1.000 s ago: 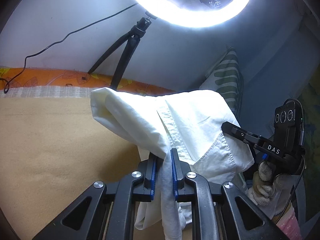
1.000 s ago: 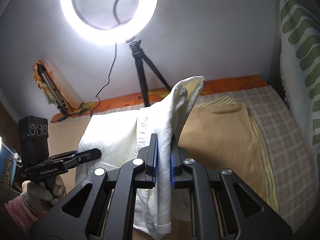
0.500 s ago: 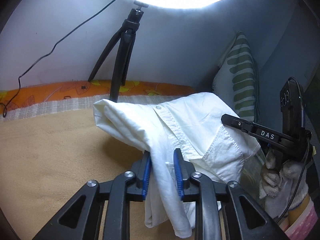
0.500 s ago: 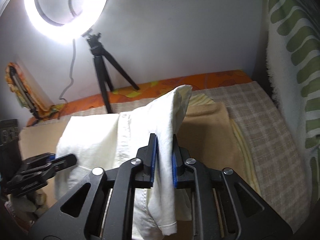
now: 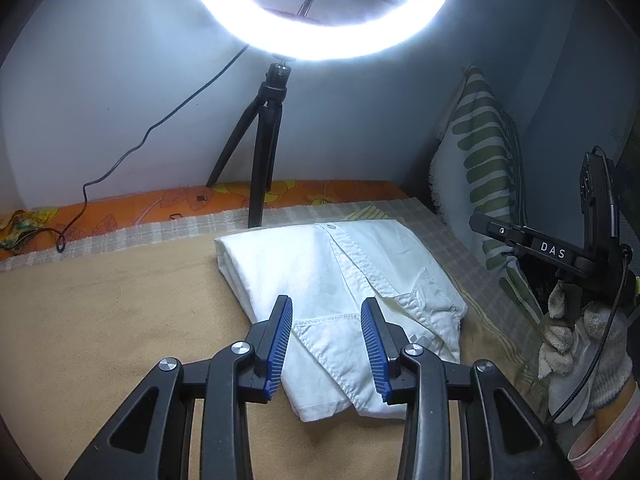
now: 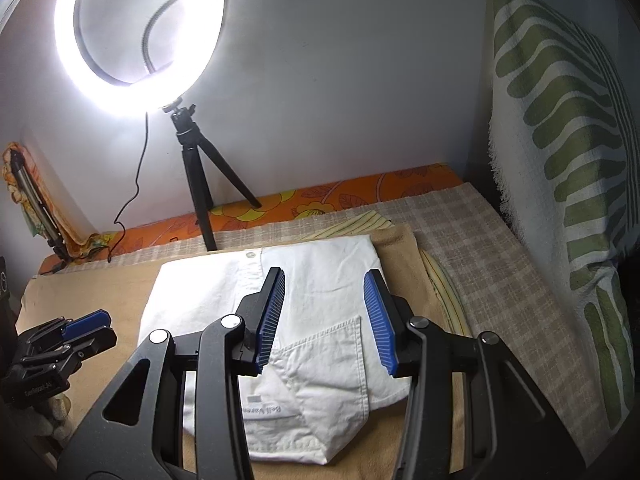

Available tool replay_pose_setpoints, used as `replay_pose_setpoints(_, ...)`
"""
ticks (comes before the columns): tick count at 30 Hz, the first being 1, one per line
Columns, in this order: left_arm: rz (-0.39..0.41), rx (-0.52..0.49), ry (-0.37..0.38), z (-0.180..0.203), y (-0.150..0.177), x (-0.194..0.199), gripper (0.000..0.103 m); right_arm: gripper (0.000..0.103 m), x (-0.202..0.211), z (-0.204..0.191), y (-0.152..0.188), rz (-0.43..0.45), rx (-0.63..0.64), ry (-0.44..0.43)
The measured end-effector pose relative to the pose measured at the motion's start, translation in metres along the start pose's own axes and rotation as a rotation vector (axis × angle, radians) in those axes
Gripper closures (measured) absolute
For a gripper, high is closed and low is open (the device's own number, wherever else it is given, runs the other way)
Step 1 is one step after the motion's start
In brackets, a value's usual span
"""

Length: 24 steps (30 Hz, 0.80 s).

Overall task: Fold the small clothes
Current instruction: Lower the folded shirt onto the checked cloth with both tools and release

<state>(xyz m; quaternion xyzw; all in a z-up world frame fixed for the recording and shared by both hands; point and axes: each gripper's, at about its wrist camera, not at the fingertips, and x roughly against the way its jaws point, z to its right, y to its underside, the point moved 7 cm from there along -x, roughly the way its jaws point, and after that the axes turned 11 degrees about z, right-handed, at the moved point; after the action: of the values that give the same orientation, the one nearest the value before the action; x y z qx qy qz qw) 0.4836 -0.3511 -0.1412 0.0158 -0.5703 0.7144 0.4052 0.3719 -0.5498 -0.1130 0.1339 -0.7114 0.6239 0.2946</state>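
A small white shirt (image 5: 344, 280) lies folded flat on the tan blanket (image 5: 100, 332), button placket and chest pocket facing up. In the right wrist view the white shirt (image 6: 320, 292) shows its pocket and a label near the front. My left gripper (image 5: 326, 312) hovers over the shirt's near left edge, its jaws opening, the blue pads clear of the cloth. My right gripper (image 6: 325, 288) hangs above the shirt's right half, jaws also opening, nothing pinched between them. Each gripper appears at the edge of the other's view, held by a gloved hand (image 5: 576, 344).
A ring light (image 5: 320, 12) on a black tripod (image 5: 264, 152) stands behind the shirt, its cable trailing left. A green-striped pillow (image 6: 568, 152) leans on the right wall. A checked cloth (image 6: 480, 248) and orange floral sheet (image 5: 160, 204) border the blanket.
Both grippers held the shirt lifted and draped a second ago. They have since let go, their jaws spread apart, and the shirt now lies folded flat on the blanket.
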Motion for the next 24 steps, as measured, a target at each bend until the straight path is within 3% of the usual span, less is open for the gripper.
replay_pose_setpoints(13, 0.058, -0.089, 0.021, 0.036, -0.007, 0.075, 0.066, 0.059, 0.074, -0.039, -0.002, 0.052, 0.014, -0.029)
replay_pose_setpoints(22, 0.109, -0.154, 0.037, 0.057, -0.004, 0.137, 0.059, 0.059, 0.135, -0.073, -0.001, 0.105, 0.003, -0.056)
replay_pose_setpoints(24, 0.12, -0.166, 0.04, 0.061, -0.001, 0.151, 0.057, 0.055, 0.146, -0.082, 0.003, 0.112, 0.004, -0.06)
